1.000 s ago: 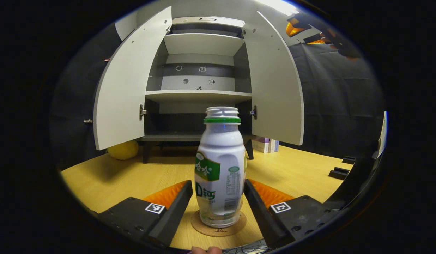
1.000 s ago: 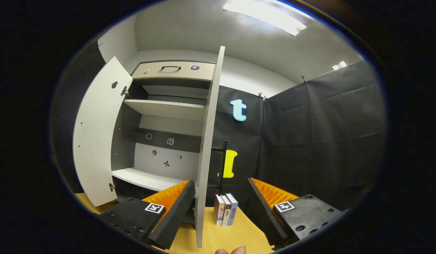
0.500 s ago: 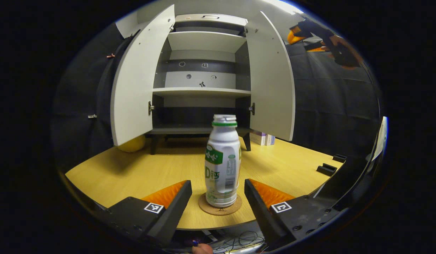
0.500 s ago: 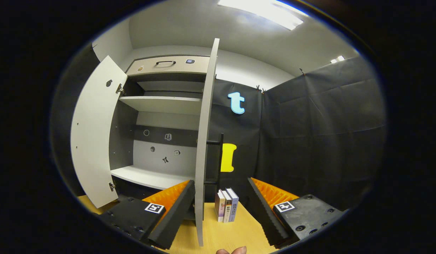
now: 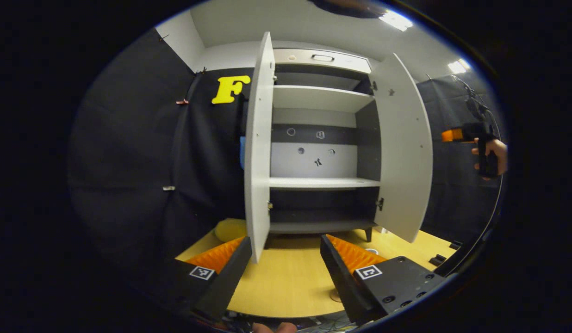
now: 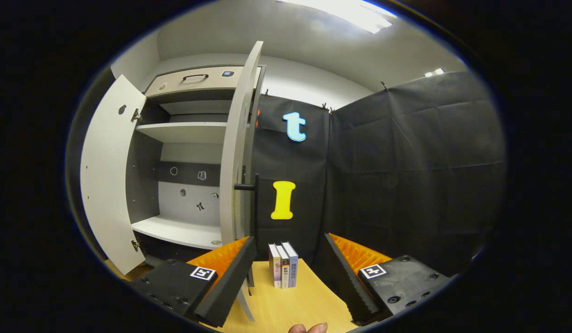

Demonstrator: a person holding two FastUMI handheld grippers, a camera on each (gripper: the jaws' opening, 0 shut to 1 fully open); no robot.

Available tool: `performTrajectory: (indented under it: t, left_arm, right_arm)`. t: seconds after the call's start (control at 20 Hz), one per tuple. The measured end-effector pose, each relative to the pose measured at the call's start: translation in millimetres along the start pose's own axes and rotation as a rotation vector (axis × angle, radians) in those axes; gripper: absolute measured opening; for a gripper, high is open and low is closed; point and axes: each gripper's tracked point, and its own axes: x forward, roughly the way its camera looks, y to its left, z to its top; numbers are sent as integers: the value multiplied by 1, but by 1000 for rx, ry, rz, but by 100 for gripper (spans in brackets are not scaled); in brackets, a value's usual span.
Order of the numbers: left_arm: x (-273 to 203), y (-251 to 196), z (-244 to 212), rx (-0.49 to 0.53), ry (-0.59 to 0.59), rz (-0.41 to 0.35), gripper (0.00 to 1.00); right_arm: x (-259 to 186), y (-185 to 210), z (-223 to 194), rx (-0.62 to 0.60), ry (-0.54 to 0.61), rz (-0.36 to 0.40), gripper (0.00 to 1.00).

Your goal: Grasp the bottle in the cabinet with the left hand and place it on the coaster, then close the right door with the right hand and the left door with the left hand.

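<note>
Yellow tabletop below; my right gripper, fingers apart, should push the right door from three o'clock; left gripper waits agape.

Wooden tabletop: light yellow, bare across its middle.
Books: three, upright, spines outward, touching one another, at the tabletop's far edge against the black cloth wall.
Yellow ball: near the far left edge of the tabletop.
Ceiling light panel: lit.
</note>
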Motion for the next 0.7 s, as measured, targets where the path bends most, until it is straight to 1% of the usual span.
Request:
performTrajectory:
  t: [0.1,0.2,0.3,0.4,0.5,0.55,0.6,0.65,0.7]
  left_arm:
    - [11,19,38,-23,-25,45,94]
    - [22,37,66,-41,-28,98,94]
    - [35,45,94,-51,-45,124,95]
    - [46,50,113,-45,-62,137,95]
    - [52,54,117,-38,-51,162,95]
    - [54,56,117,-35,-39,174,94]
    - [56,57,116,-33,-29,185,94]
    - [57,59,115,-31,-28,194,94]
    - [56,61,115,-29,-25,203,95]
  right_arm:
    - [8,-15,-1,4,17,-37,97]
    - [19,-24,1,9,30,-58,97]
    - [34,-31,6,14,27,-71,97]
    - [51,-33,11,29,23,-77,97]
    - [68,-28,14,32,21,-64,97]
    - [75,-22,16,32,17,-52,94]
    - [80,-16,16,33,19,-39,98]
    - [84,-7,16,40,23,-18,97]
    - [84,-6,16,36,23,-26,97]
